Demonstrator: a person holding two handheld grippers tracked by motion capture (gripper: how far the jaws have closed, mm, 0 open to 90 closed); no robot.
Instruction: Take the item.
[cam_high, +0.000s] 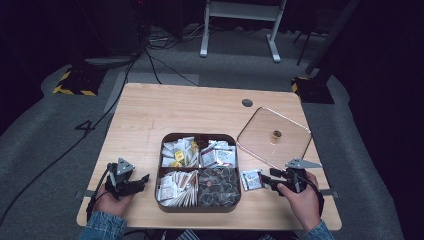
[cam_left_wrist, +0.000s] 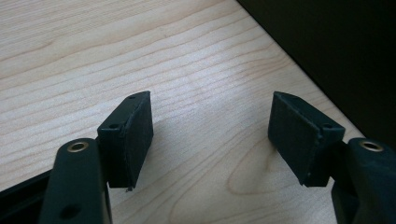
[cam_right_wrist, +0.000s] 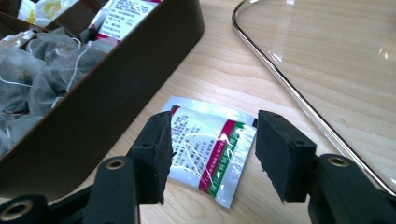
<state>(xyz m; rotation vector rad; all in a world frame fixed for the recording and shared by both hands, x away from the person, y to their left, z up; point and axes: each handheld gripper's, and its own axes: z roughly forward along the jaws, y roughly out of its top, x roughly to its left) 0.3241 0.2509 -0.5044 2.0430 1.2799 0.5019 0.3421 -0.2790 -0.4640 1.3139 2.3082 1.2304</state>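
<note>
Right gripper (cam_right_wrist: 210, 154) is hovering with jaws spread, straddling a foil sachet (cam_right_wrist: 210, 149) that is lying flat on the tabletop (cam_right_wrist: 219, 70), just beside the right wall of the dark compartment box (cam_right_wrist: 116, 88) and near the edge of the clear lid (cam_right_wrist: 327, 70). Nothing is being gripped yet.

Handling judgement: sachet is looking light, thin, pliable and glossy, so probably slippery; lying flat, it is offering little height to pinch. Best hold is likely across the short width at the near sealed edge, jaws tilted low so one pad slides under. Contents are unlikely to be fragile, though hard squeezing could crease the wrapper.

Left gripper (cam_left_wrist: 210, 135) is resting released over bare tabletop, left of the box (cam_high: 199, 172), holding nothing.
</note>
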